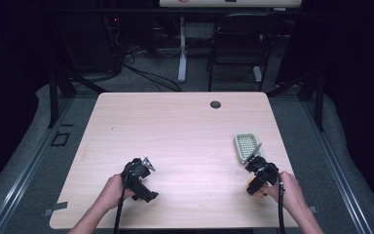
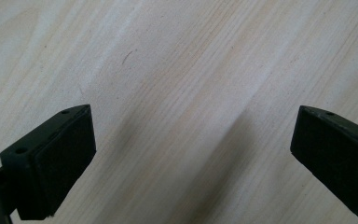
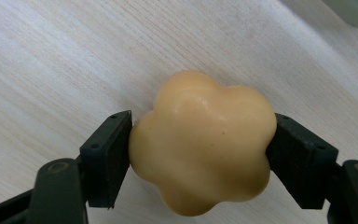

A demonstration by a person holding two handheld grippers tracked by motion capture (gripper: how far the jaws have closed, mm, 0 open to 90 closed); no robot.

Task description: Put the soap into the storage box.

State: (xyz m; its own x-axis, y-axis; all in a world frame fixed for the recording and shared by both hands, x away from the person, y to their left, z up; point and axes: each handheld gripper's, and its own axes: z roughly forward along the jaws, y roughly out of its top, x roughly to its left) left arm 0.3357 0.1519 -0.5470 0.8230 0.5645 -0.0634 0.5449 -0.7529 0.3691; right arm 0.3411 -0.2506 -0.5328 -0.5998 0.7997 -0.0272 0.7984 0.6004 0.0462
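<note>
You have a smooth, pale-yellow flower-shaped soap (image 3: 203,142) pinched on both sides between the right gripper's (image 3: 200,144) fingers (image 3: 107,156), just above the counter (image 1: 175,131) near its front right corner. A pale green slotted soap dish (image 1: 247,146) lies flat near the counter's right edge.

Pale yellow flower-shaped soap (image 3: 203,142), black claw (image 3: 200,154) pads, light wood-grain table (image 1: 175,126), pale green perforated dish (image 1: 247,145)

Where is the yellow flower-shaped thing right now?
The yellow flower-shaped piece sits clamped between the right gripper's two black jaws, just above the wooden table. In the high view it is near the table's front right corner, just in front of the little green tray.
</note>
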